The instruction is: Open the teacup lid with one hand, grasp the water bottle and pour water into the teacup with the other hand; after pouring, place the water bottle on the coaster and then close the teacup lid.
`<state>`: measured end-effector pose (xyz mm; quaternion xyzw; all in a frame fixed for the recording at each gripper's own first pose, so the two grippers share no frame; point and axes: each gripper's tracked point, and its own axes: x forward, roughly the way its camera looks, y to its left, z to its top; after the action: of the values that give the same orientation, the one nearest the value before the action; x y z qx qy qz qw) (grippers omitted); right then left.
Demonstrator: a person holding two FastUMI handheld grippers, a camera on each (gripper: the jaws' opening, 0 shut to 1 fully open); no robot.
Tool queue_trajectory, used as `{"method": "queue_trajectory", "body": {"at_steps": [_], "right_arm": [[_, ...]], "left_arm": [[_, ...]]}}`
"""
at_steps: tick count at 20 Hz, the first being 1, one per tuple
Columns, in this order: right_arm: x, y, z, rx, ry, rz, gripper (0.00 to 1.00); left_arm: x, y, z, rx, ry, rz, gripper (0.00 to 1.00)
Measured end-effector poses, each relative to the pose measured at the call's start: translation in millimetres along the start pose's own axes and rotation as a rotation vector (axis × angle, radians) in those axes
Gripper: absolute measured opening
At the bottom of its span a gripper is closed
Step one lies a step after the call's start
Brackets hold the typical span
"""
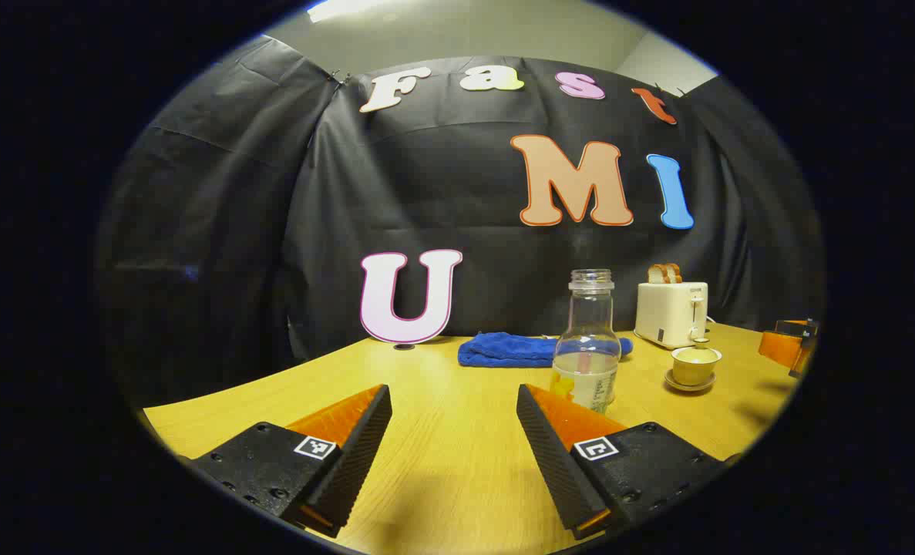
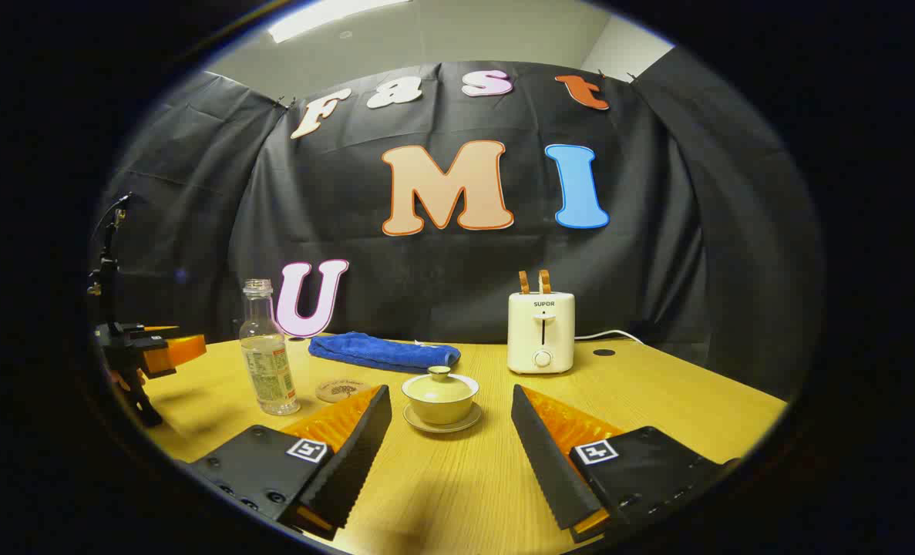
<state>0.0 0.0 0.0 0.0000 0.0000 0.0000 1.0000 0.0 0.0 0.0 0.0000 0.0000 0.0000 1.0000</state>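
**Nothing started yet: lid on, bottle untouched**

The table [image 2: 657, 401] carries everything. By its back edge stand the toaster [image 2: 540, 331] and the blue cloth [image 2: 384, 352]. The water bottle [image 2: 267, 351] stands upright toward the left side, with the coaster [image 2: 341, 389] just beside it and bare. The teacup [image 2: 440, 397] sits on its saucer near the middle, and the lid [image 2: 439, 378] is on it.

The left gripper [image 1: 454, 439] has its jaws apart and faces the bottle. The right gripper [image 2: 451, 439] has its jaws apart too, with the teacup ahead between them. Neither holds anything. I judge that all steps remain: lifting the lid, pouring, placing the bottle, closing.
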Motion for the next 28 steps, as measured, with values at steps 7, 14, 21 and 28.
{"method": "queue_trajectory", "body": {"at_steps": [7,14,21,28], "right_arm": [[-0.2,0.1,0.9,-0.001,-0.001,0.0,0.94],[0.5,-0.6,0.4,-0.001,0.0,0.0,0.94],[1.5,1.5,0.7,0.0,0.0,0.011,0.94],[4.1,5.4,-1.0,0.0,0.004,0.03,0.94]], "left_arm": [[0.4,-2.5,-0.5,0.001,-0.005,-0.006,0.97],[0.6,-2.4,-0.6,0.0,-0.003,-0.007,0.95],[1.2,-1.8,-1.7,0.002,-0.005,-0.008,0.95],[1.2,-1.4,-1.0,0.002,-0.006,-0.008,0.95]]}}
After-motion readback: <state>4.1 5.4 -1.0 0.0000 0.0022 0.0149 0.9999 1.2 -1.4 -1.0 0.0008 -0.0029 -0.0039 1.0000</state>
